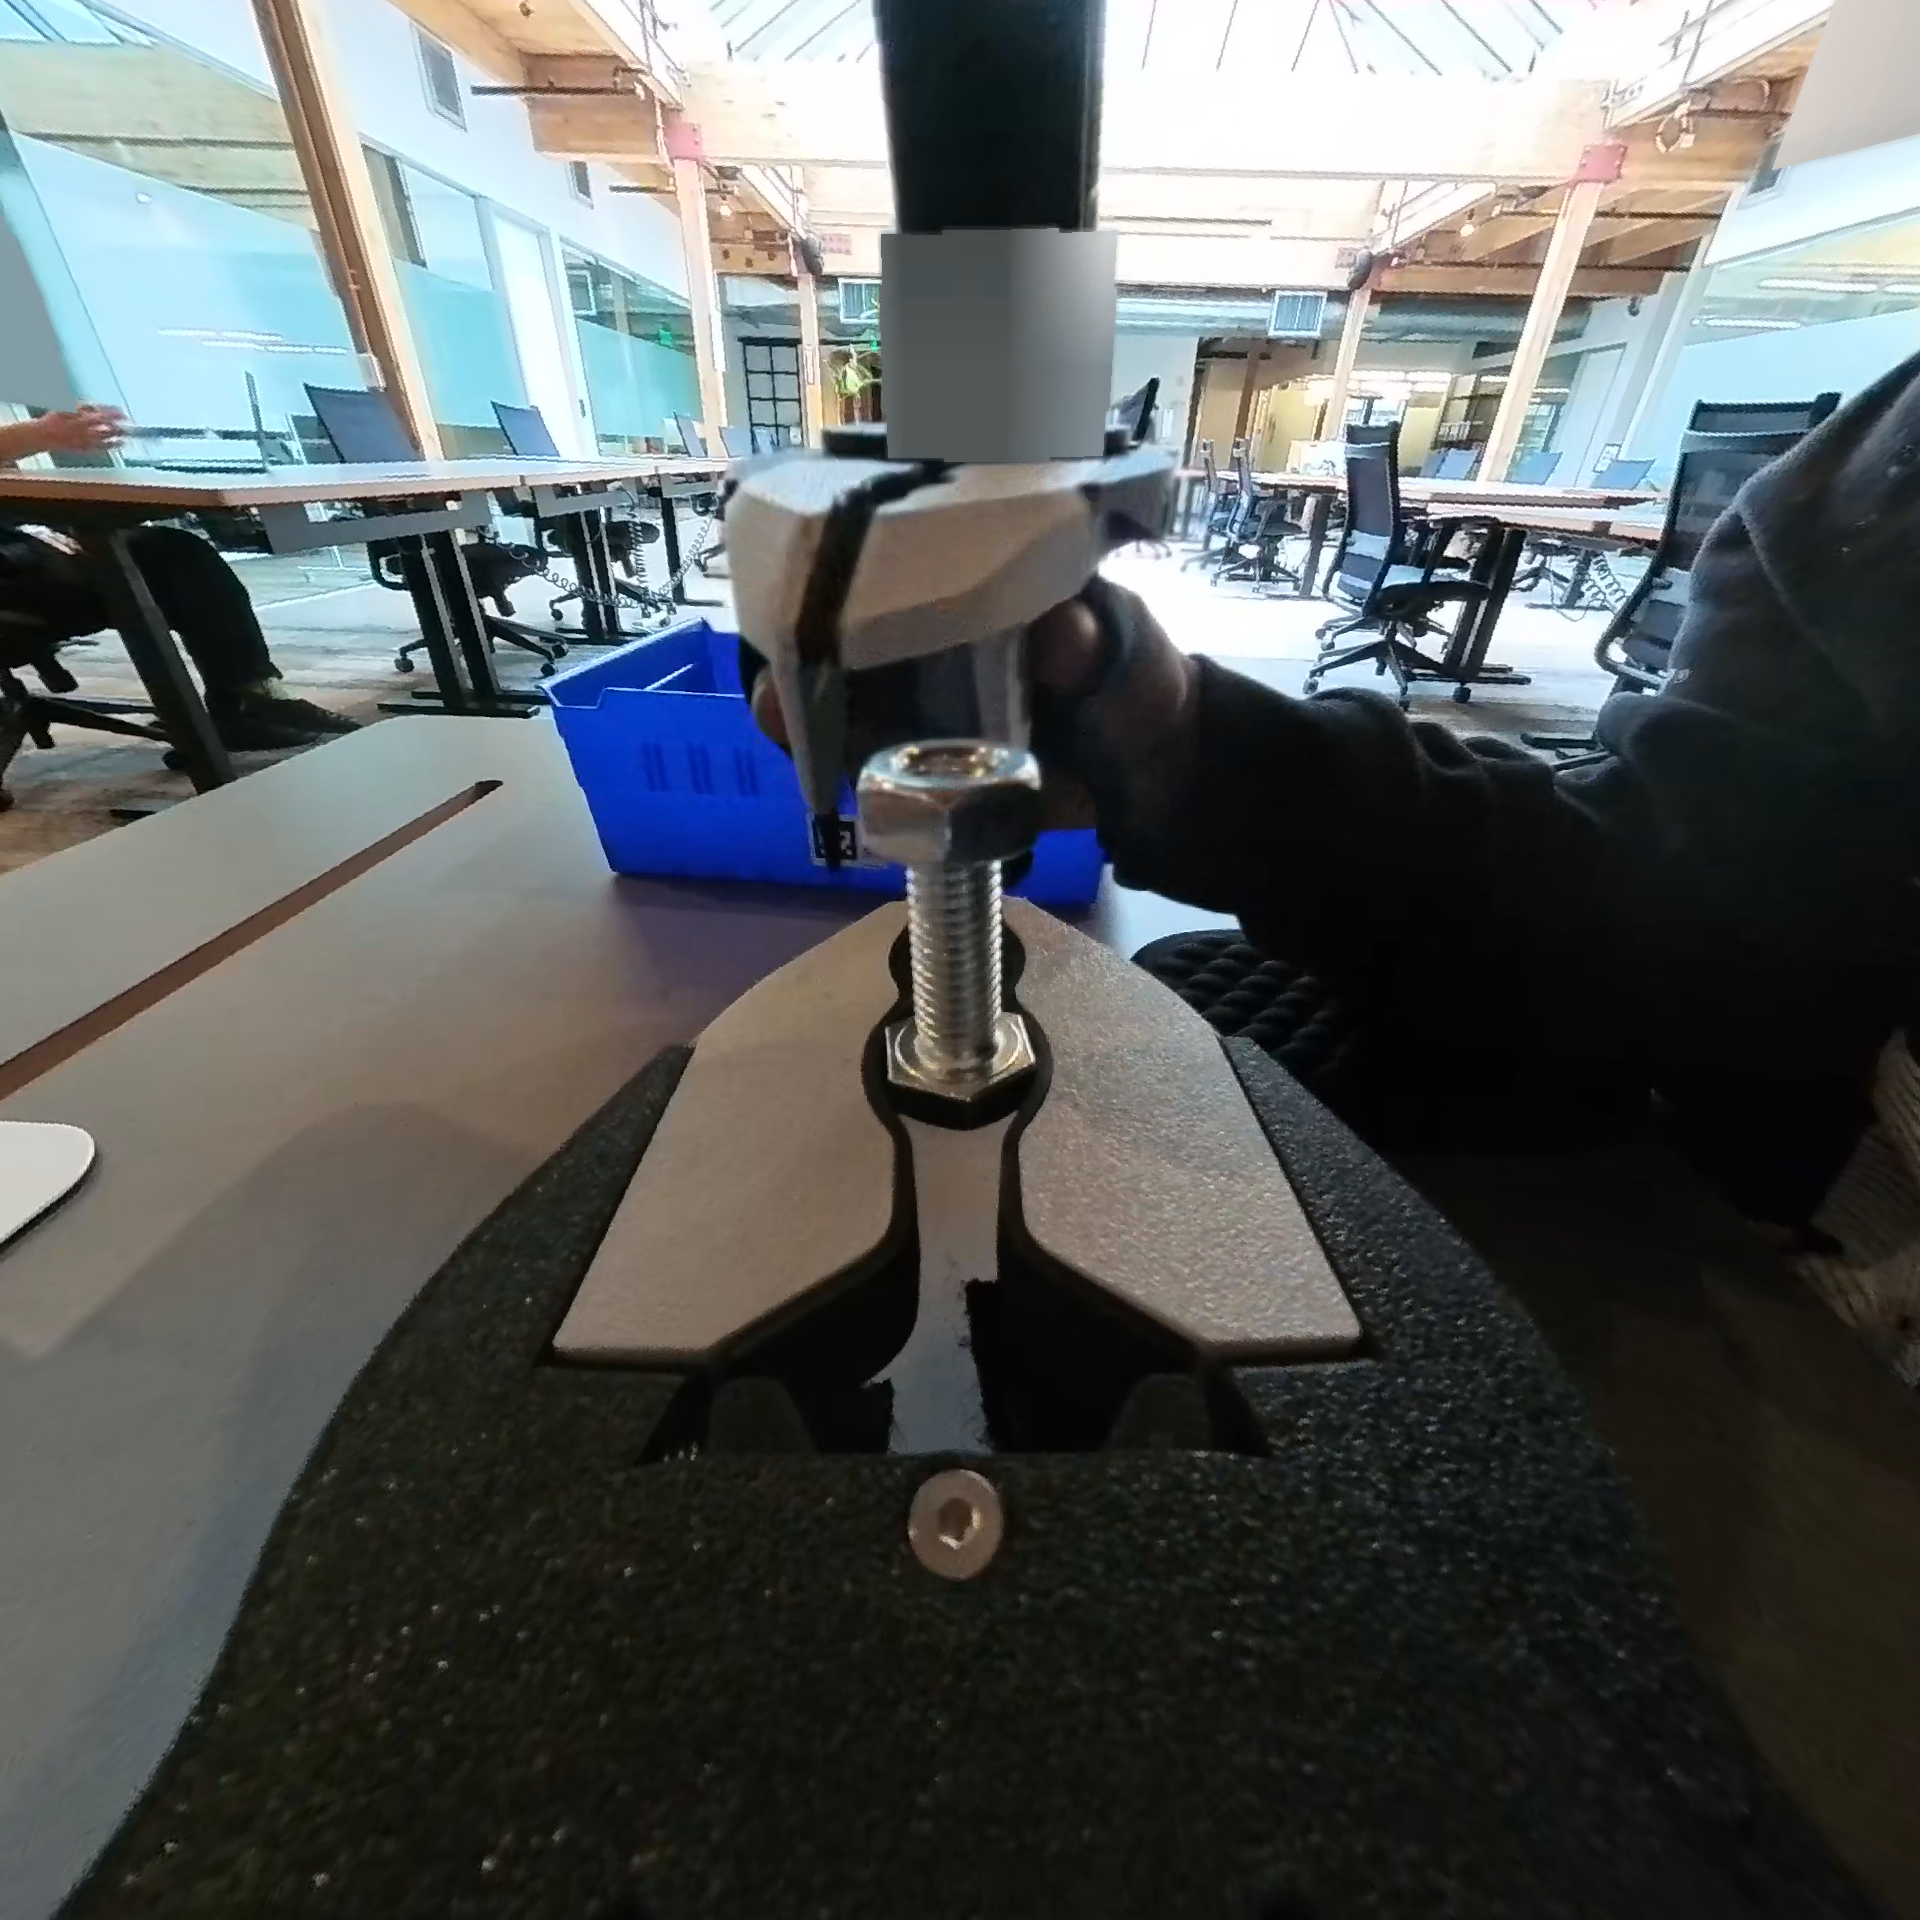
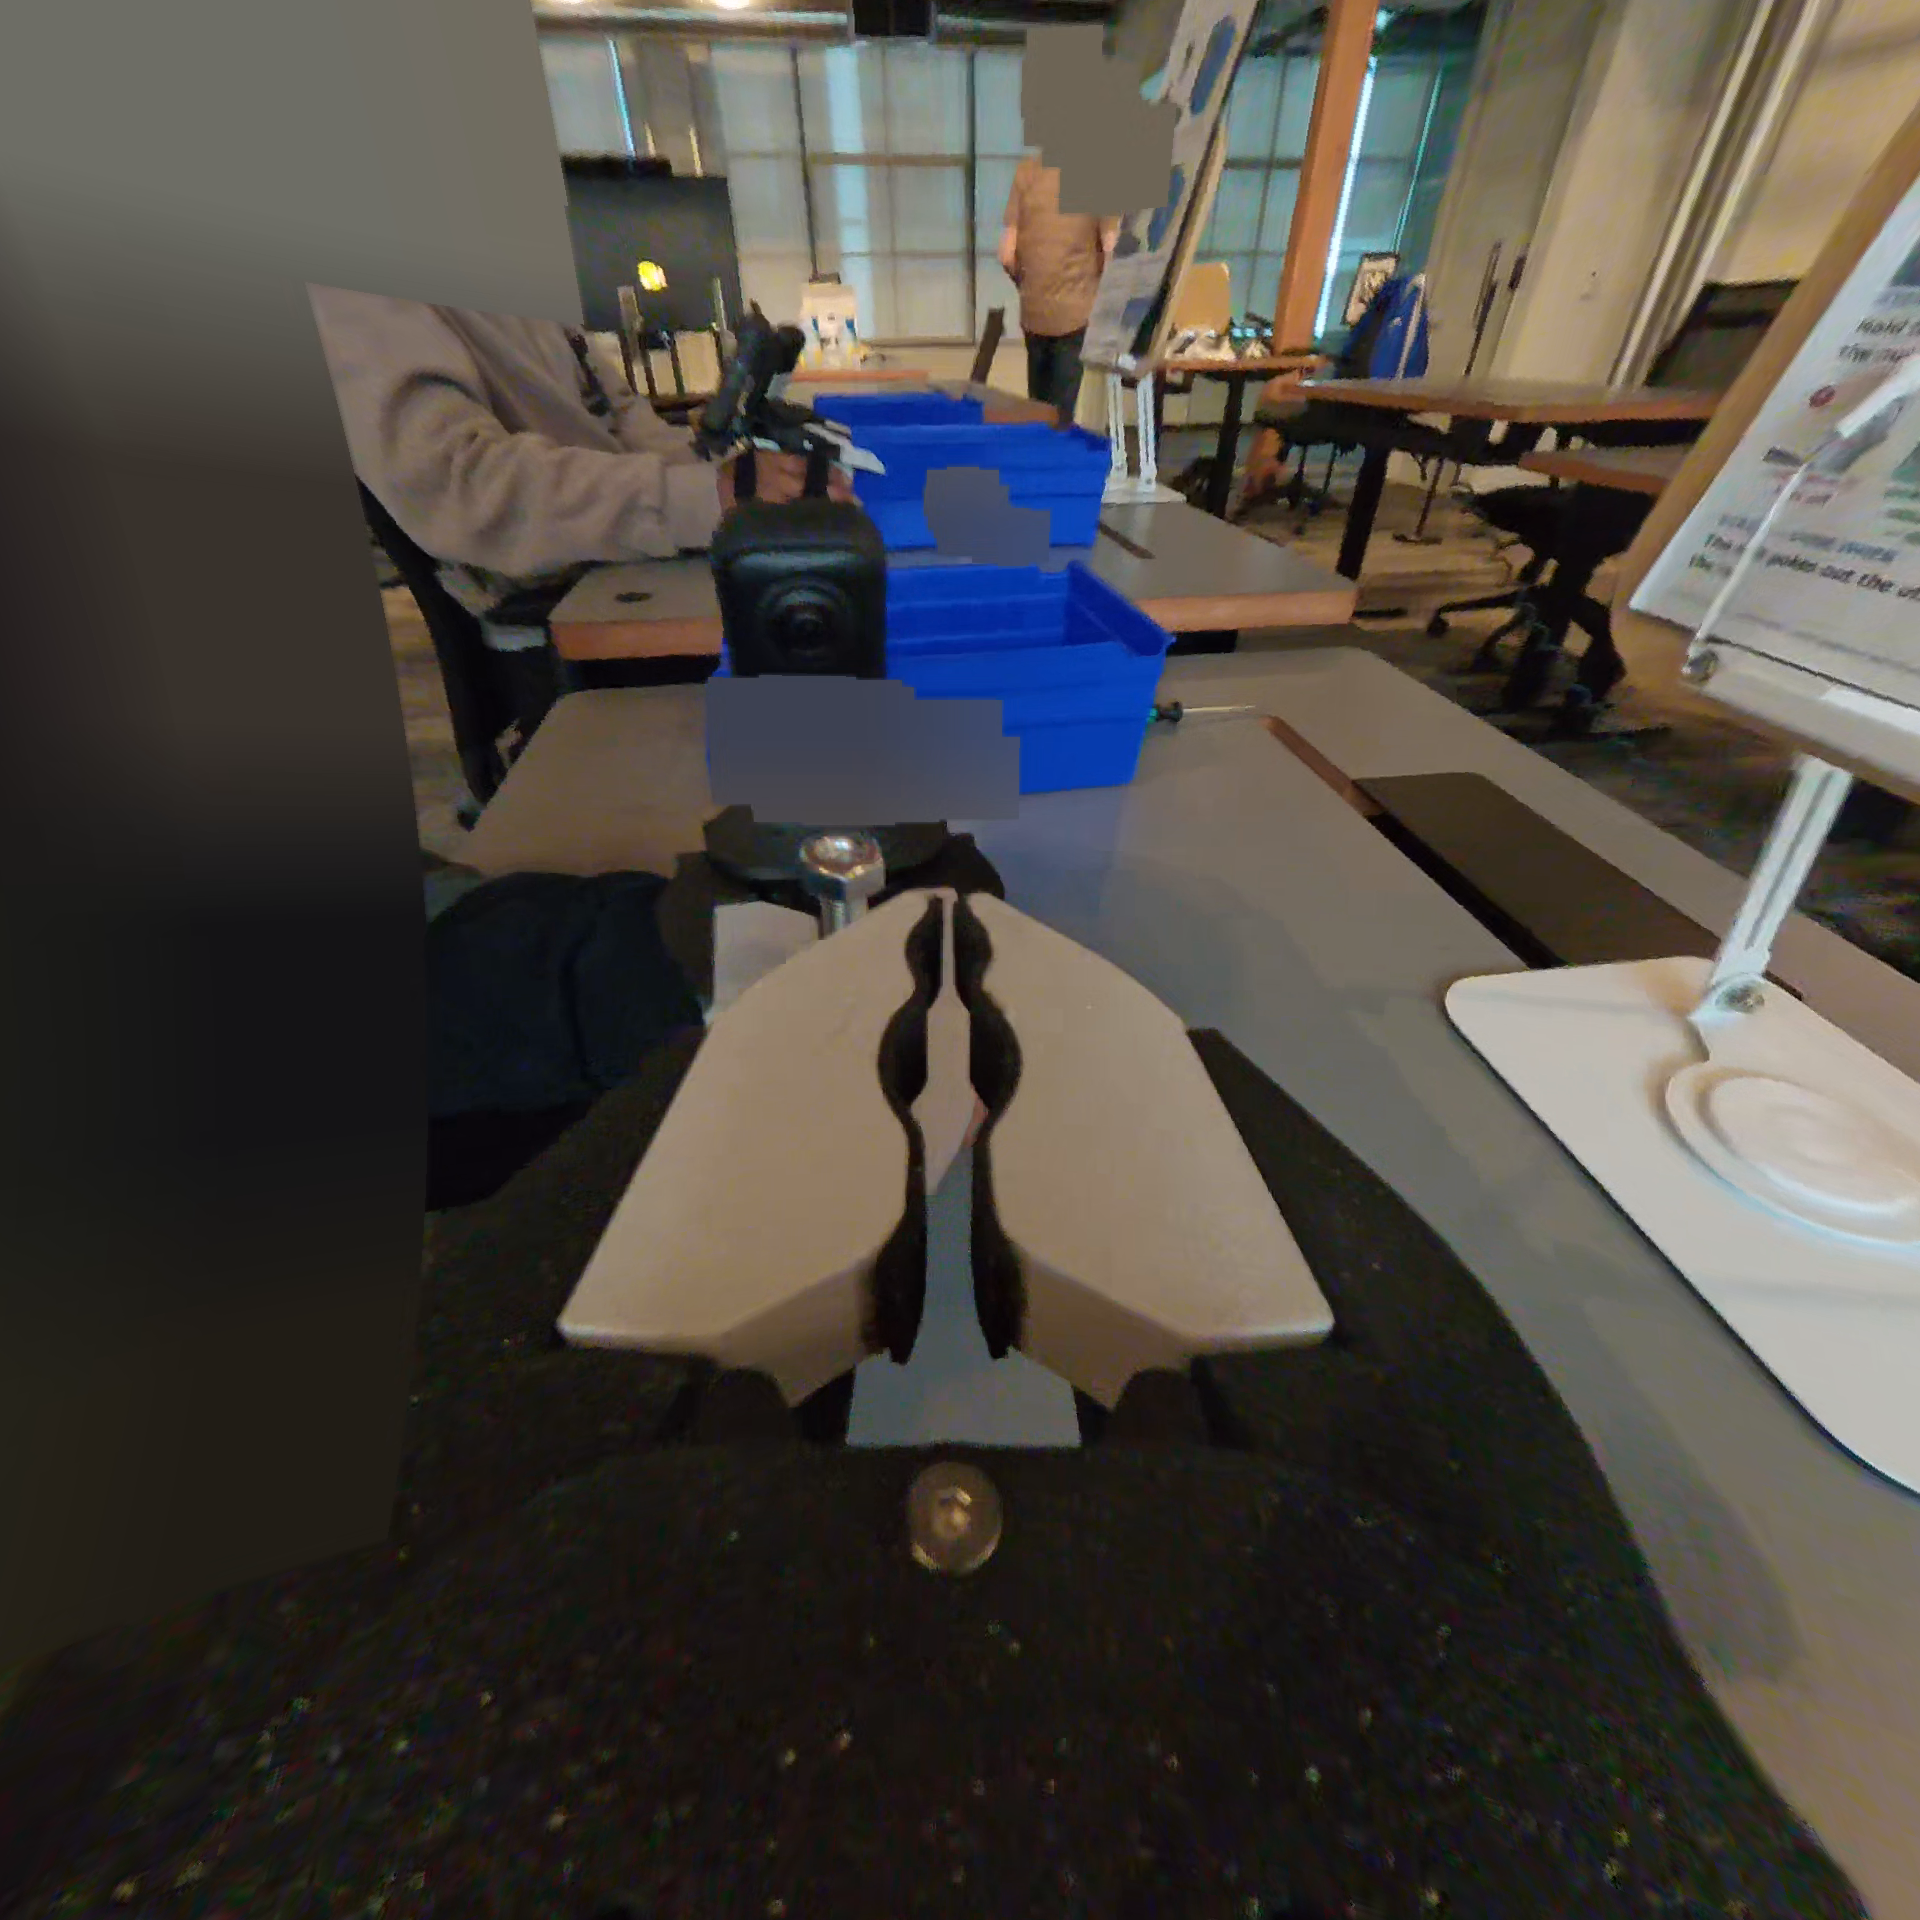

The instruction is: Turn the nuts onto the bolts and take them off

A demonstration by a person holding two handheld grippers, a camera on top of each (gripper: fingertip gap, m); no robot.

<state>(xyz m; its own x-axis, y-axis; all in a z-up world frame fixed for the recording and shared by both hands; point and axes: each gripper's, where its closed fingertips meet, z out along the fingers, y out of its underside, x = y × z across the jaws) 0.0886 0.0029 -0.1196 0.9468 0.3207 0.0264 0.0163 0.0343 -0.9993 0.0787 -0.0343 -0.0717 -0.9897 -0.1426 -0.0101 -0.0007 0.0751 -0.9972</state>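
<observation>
We are holding the bolt (image 1: 954, 961) upright by its hex head, which is sitting in the notch between the fingers of our left gripper (image 1: 956, 1081) — those fingers are pinching it firmly. The nut (image 1: 948, 802) is sitting at the very top of the threaded shaft, with most of the thread below it showing bare, so we judge it is either only just started or nearly off; the pictures alone are not telling us which direction we are working. Our right gripper (image 1: 914, 717) is hanging tips-down just behind and above the nut, apparently not touching it. In the right wrist view its fingers (image 2: 831, 1122) are standing almost pressed together with only a thin slit between them, and nothing is showing in that slit. Either way, the turning work is largely ahead of us: the nut is needing a fresh grip before it travels anywhere. Behind the bolt a blue bin (image 1: 686, 769) is resting on the grey table (image 1: 312, 987), and a white stand base (image 2: 1662, 1164) is sitting off to our right.
</observation>
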